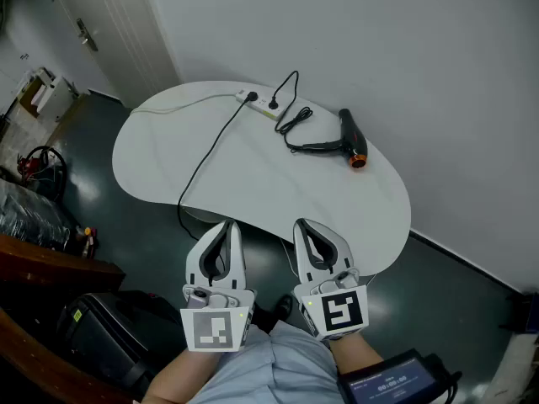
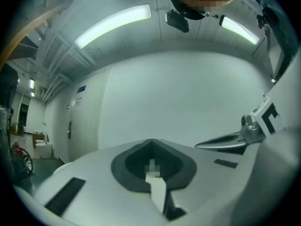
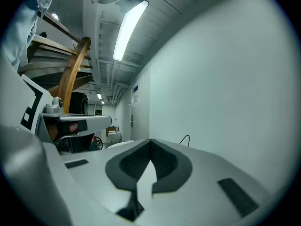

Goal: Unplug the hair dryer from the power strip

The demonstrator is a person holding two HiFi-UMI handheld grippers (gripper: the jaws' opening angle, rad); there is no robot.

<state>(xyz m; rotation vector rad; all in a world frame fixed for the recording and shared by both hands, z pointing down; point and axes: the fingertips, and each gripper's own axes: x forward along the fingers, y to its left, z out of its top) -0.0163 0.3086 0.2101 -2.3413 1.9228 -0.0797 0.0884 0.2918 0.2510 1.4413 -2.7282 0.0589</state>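
Dryer [image 1: 349, 141] lies far right on the surface [image 1: 210, 192] — its plug [image 1: 273, 104], small and stiff, sits in the strip [image 1: 259, 106]; I'd pinch its body. Left claw [image 1: 227, 224] and right claw [image 1: 300, 223] — closed, empty, near.

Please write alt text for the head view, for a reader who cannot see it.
A black hair dryer lies on a white table, its cord plugged into a white power strip near the far edge. Nearer the camera, the left gripper and right gripper are side by side, both shut and empty, away from these things.
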